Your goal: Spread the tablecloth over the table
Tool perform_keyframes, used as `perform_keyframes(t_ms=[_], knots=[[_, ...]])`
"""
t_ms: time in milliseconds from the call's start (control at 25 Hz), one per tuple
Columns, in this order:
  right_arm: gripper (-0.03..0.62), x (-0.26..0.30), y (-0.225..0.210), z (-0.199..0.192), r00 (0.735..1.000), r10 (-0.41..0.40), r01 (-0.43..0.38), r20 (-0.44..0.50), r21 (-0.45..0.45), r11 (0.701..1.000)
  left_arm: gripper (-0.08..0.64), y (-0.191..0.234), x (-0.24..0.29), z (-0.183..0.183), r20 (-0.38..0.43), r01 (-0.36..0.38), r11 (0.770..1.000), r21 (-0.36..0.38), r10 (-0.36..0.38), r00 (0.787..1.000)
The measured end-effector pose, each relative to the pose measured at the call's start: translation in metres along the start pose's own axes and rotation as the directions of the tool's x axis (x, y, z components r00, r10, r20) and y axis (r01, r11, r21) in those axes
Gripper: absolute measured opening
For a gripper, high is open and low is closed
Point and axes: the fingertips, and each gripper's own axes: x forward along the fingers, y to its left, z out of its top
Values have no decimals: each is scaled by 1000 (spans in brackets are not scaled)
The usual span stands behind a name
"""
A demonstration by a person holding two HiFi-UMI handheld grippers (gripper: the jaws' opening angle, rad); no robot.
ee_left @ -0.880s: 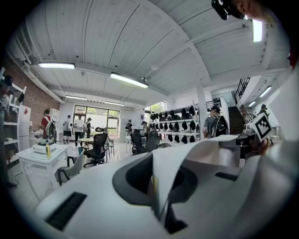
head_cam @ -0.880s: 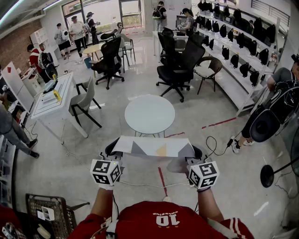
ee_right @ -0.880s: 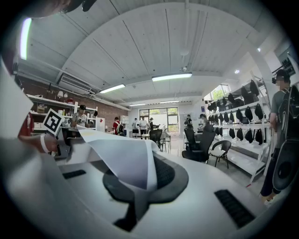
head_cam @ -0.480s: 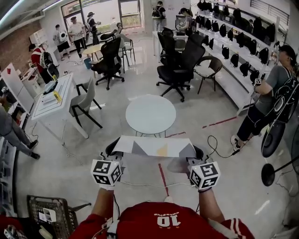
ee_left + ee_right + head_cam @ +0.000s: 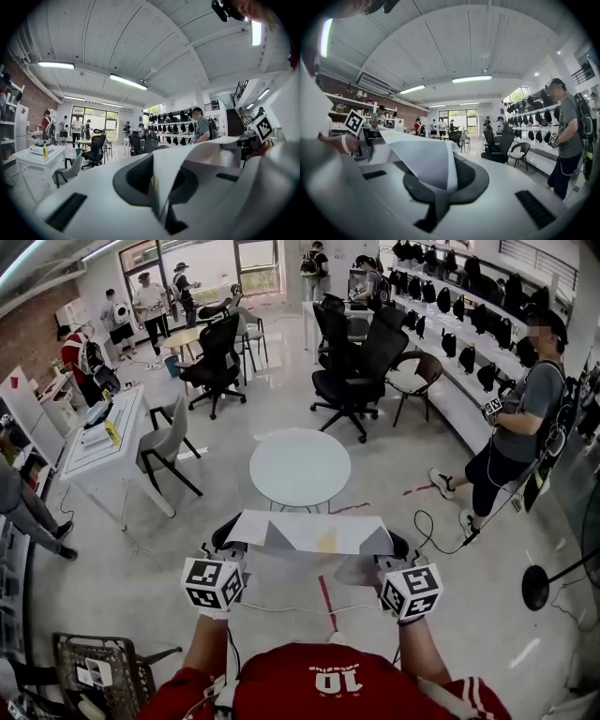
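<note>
Pale glossy floor (image 5: 141, 587) around me, red tape line (image 5: 323, 601) underfoot. Black office chairs (image 5: 352, 367) ahead, white desk (image 5: 131, 413) and brick wall (image 5: 28, 338) on my left, shelving (image 5: 455, 404) of dark bags on my right. Windows (image 5: 211, 263) at the far end, strip lights (image 5: 127, 81) on the white ceiling (image 5: 178, 42).

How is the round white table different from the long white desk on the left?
The round table is a circle; the long desk is a rectangle. The long desk has things on top; the round table shows none. Both have white tops.
</note>
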Motion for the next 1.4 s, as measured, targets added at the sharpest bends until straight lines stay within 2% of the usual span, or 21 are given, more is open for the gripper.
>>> perform_keyframes(t_ms=[400, 800, 1080, 1400], knots=[[15, -7, 19, -3, 1000, -10, 10, 1, 9, 1000, 9, 7, -16, -3, 0, 10, 1000, 8, -10, 1000], [15, -19, 49, -4, 998, -55, 55, 24, 0, 999, 9, 18, -39, -6, 27, 60, 998, 11, -60, 998], [15, -24, 55, -3, 997, -74, 74, 28, 11, 997, 9, 20, -40, -7, 37, 84, 996, 7, -84, 996], [15, -18, 54, -5, 998, -62, 62, 22, 19, 998, 9, 24, -34, -8, 35, 80, 997, 0, -79, 996]])
